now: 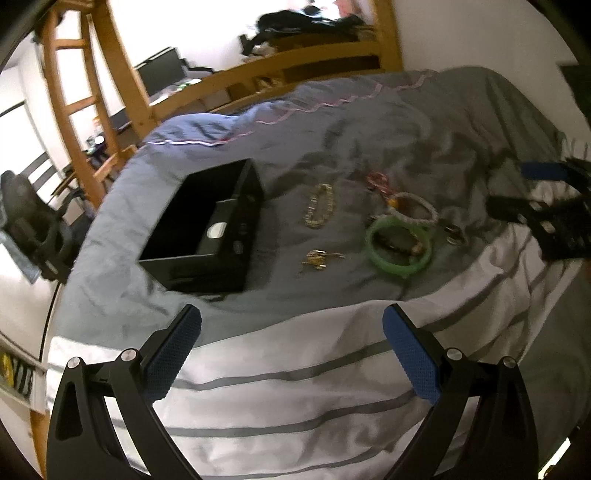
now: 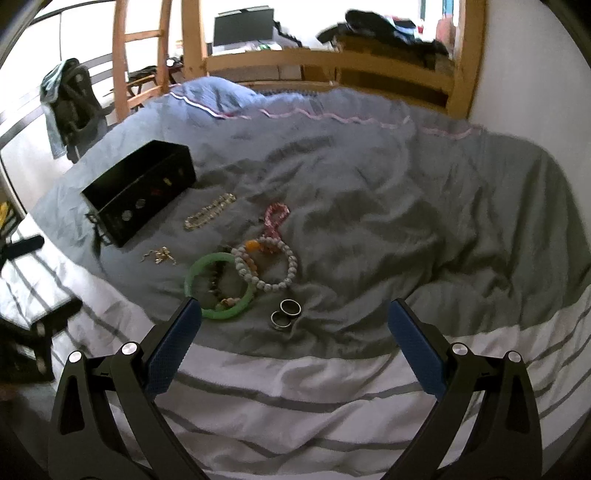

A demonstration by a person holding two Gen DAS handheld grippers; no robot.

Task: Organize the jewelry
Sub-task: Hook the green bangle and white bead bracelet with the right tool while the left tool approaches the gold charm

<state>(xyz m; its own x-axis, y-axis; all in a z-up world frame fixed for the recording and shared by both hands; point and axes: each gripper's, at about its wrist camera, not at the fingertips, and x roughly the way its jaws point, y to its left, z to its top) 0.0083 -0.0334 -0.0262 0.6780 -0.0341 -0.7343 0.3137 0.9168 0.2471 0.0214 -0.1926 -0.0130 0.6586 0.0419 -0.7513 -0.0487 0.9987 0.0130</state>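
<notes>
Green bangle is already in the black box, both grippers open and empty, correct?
Not quite. The green bangle lies on the grey bedspread, apart from the black box, as the right wrist view shows. Both grippers, left and right, are open and empty.

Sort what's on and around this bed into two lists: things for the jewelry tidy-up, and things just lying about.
For the job:
black box
green bangle
white beaded bracelet
pink bracelet
gold chain bracelet
small gold pieces
two metal rings

Just lying about:
grey duvet
wooden bed frame
monitor
chair with clothes
</notes>
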